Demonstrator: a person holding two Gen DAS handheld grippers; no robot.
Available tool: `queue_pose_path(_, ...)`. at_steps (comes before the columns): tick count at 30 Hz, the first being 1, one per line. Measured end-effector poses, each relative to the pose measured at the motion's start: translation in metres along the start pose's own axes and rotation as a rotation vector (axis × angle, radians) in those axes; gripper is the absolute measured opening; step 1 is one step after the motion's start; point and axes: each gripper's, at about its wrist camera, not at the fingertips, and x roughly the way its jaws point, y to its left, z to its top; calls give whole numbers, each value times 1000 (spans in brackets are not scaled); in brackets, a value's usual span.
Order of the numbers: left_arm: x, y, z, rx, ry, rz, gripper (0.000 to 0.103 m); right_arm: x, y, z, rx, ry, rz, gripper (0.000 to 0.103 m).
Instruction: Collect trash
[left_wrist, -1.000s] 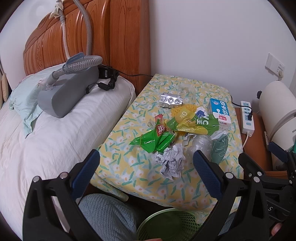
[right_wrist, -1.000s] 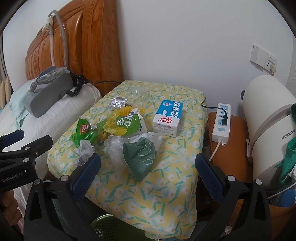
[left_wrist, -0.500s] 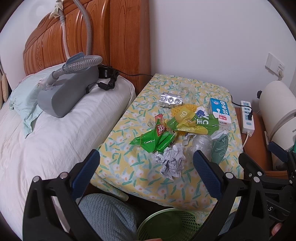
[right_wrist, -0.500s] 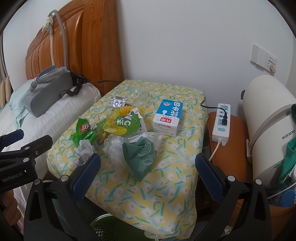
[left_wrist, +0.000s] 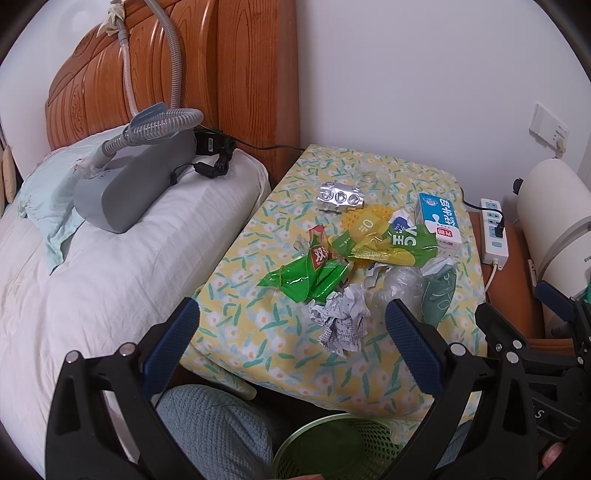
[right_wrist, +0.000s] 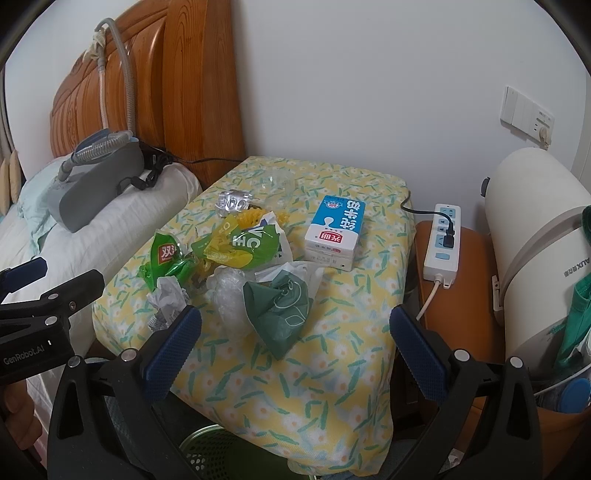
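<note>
Trash lies on a floral-cloth table (left_wrist: 258, 332) (right_wrist: 332, 350): a crumpled paper ball (left_wrist: 341, 325) (right_wrist: 168, 295), green snack wrappers (left_wrist: 310, 273) (right_wrist: 164, 262), a yellow-green wrapper (left_wrist: 384, 243) (right_wrist: 243, 243), a dark green bag (left_wrist: 437, 295) (right_wrist: 280, 310), clear plastic (left_wrist: 402, 284) (right_wrist: 229, 291), a foil blister pack (left_wrist: 340, 197) (right_wrist: 234, 201) and a blue milk carton (left_wrist: 439, 223) (right_wrist: 334, 232). A green mesh bin (left_wrist: 332, 446) (right_wrist: 207, 454) stands below the front edge. My left gripper (left_wrist: 291, 347) and right gripper (right_wrist: 295, 350) are open and empty, near the table's front edge.
A bed with a white pillow (left_wrist: 129, 258) and a grey machine with a hose (left_wrist: 136, 184) lies left. A wooden headboard (left_wrist: 221, 74) stands behind. A power strip (right_wrist: 443, 240) and a white appliance (right_wrist: 535, 240) sit right. A knee in grey fabric (left_wrist: 210, 428) is below.
</note>
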Motion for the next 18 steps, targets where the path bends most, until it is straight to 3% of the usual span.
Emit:
queue_pose_path(13,2,2,-6,13,9,-2,96,0,0,0,-2,0,-3,101)
queue_pose_path(18,17,10,-23,24,48,-43,96,8,-8,-7,2,17,-14,101)
